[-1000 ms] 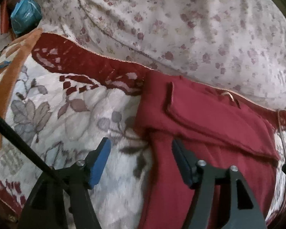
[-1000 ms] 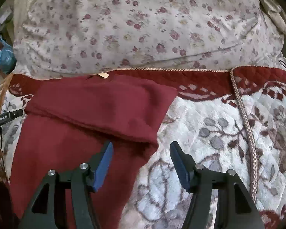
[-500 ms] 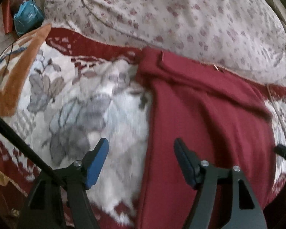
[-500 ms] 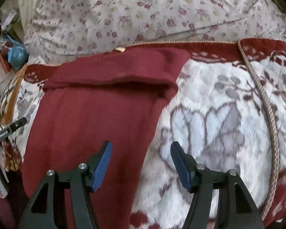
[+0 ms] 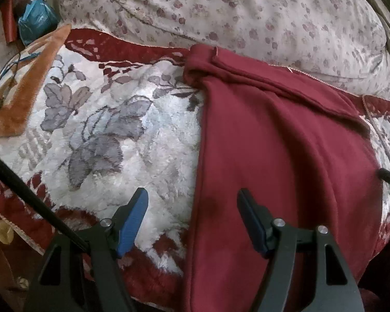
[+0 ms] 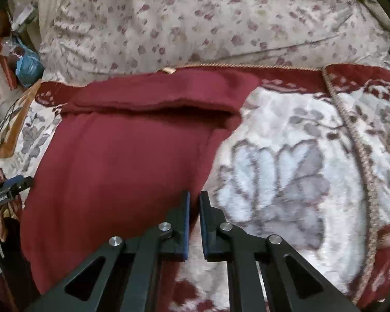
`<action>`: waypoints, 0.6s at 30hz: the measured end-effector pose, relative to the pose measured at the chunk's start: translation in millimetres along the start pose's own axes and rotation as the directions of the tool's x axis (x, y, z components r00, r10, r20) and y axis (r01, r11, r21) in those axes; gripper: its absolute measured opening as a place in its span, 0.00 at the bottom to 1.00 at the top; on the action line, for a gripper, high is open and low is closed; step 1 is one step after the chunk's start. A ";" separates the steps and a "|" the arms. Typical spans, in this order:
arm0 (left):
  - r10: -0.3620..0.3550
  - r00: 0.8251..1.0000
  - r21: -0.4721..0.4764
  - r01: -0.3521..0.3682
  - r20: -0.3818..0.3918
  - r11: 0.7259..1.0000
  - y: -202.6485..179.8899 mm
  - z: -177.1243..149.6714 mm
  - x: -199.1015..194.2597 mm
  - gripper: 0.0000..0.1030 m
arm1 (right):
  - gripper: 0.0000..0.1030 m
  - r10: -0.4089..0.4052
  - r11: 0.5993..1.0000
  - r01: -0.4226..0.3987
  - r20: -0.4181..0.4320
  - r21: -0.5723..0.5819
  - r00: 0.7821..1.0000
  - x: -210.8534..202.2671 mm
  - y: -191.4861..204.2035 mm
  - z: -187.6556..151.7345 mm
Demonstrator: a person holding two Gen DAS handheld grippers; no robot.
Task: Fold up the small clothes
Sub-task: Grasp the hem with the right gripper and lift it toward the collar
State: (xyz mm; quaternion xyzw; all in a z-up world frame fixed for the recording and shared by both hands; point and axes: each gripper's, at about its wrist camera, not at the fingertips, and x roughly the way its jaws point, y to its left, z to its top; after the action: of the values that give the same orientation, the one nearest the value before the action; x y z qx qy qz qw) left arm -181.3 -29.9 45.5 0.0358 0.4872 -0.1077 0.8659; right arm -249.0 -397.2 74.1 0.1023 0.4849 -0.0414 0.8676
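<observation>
Both grippers have drawn back along the garment point(image 6: 122, 171): right gripper point(image 6: 194, 202) just closed at its right edge, grip unclear; left gripper point(image 5: 192, 208) gapes astride its left edge.

Both cameras ride the tongs, tilted steeply down, close over the bed; each sees the maroon garment point(image 5: 286, 156) point(image 6: 122, 161) and floral pillow point(image 5: 247, 13) point(image 6: 208, 20).

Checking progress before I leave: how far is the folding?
Done: the garment lies flat, far end folded over. In hand: right gripper is shut at its right edge; left gripper hangs open over its left edge. Left: folding the near end up.
</observation>
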 end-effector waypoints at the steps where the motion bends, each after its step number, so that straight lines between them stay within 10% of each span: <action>1: 0.000 1.000 0.000 0.000 -0.003 1.000 0.5 -1.0 -0.3 0.68 | 0.01 -0.025 1.000 0.025 0.002 0.012 1.000 -0.6 -3.8 0.5; 3: -0.001 1.000 -0.001 0.001 -0.008 1.000 1.1 -2.6 0.2 0.68 | 0.01 -0.093 0.995 0.093 -0.005 0.025 0.996 1.9 -12.2 0.1; 8: 0.003 1.000 -0.002 -0.003 -0.015 1.000 3.9 -7.6 -0.2 0.68 | 0.03 0.060 0.994 -0.054 -0.057 0.095 0.997 -5.8 -23.6 -6.8; 13: -0.009 1.000 0.024 0.009 -0.025 1.000 5.9 -17.6 -6.2 0.68 | 0.48 0.186 0.982 -0.182 -0.154 0.043 0.970 -16.1 -4.6 -23.0; 18: -0.067 0.995 0.038 0.070 -0.070 0.997 13.5 -37.5 -11.9 0.68 | 0.51 0.204 0.976 -0.216 -0.227 -0.030 0.952 -20.9 14.2 -47.7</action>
State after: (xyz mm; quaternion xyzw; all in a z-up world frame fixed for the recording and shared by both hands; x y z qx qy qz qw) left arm -215.7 -8.7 35.5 0.0403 0.5152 -0.1460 0.8436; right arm -297.3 -373.6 69.5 0.1336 0.5662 0.0762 0.8098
